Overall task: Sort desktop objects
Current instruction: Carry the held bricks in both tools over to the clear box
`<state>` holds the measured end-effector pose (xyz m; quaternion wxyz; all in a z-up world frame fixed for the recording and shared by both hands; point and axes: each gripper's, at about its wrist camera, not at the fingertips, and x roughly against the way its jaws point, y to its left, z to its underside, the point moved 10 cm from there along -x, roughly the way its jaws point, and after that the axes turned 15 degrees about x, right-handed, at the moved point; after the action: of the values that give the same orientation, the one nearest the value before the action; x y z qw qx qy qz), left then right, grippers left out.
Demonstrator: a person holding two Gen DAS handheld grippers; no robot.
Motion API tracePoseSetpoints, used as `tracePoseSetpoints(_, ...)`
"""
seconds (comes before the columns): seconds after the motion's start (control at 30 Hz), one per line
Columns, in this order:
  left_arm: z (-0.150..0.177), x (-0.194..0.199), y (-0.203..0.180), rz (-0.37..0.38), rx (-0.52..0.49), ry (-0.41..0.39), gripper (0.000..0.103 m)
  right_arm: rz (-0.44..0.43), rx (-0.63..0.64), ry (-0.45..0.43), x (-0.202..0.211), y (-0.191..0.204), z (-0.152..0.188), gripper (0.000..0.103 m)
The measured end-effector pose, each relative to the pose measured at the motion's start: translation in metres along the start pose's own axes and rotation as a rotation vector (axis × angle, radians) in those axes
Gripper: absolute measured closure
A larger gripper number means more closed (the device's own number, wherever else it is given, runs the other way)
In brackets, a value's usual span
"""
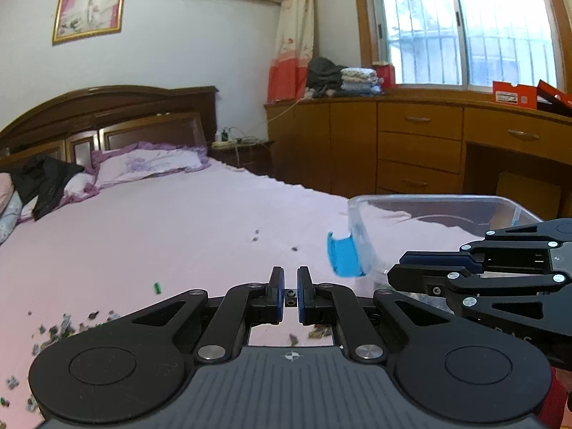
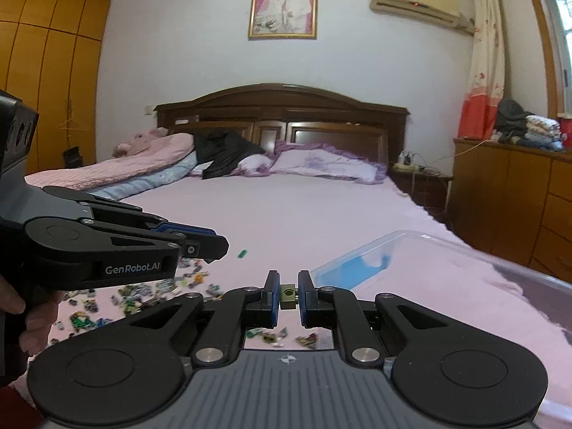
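my left claw [image 1: 290, 295]: nearly closed on a small black brick [image 1: 291, 292], held above the bed [image 1: 161, 221].
my right claw [image 2: 289, 295]: clamped on a small olive brick [image 2: 288, 294].
loose bricks [image 2: 143, 291]: scattered on the pink sheet, below my left claw.
clear box [image 1: 429, 202]: on the bed to the right, blue latch [image 1: 342, 255] on its near end.
single green brick [image 2: 243, 254]: apart from the pile.

Soft daylight enters through the window [image 1: 464, 25], which is blown out to near white — the bars barely show. The room is evenly lit and rather flat, with faint shadows on the pink bedsheet [image 1: 178, 221]. Both fisheye views bend straight lines strongly at the edges, and the corners go black. Small scattered pieces [image 2: 143, 293] look smeared and soft.
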<state>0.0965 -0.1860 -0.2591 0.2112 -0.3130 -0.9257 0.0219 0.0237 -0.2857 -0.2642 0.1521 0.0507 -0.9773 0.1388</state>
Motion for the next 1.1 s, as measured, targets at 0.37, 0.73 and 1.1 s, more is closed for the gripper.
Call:
tracePoseSetpoints(0.37, -0.015, -0.026, -0.036, 0.072, -0.021, -0.013, 0.093, 0.084, -0.010, -0.016, 0.007, -0.039, 0.003, 0.091)
tracePoseSetpoints(0.73, -0.013, -0.047, -0.071, 0.129, -0.049, 0.004, 0.093, 0.162, -0.051, -0.009, 0.015, -0.073, 0.021, 0.091)
tracePoseSetpoints(1.1, -0.004, -0.074, -0.104, 0.199, -0.055, 0.061, 0.093, 0.286, -0.111, 0.040, 0.036, -0.120, 0.056, 0.091)
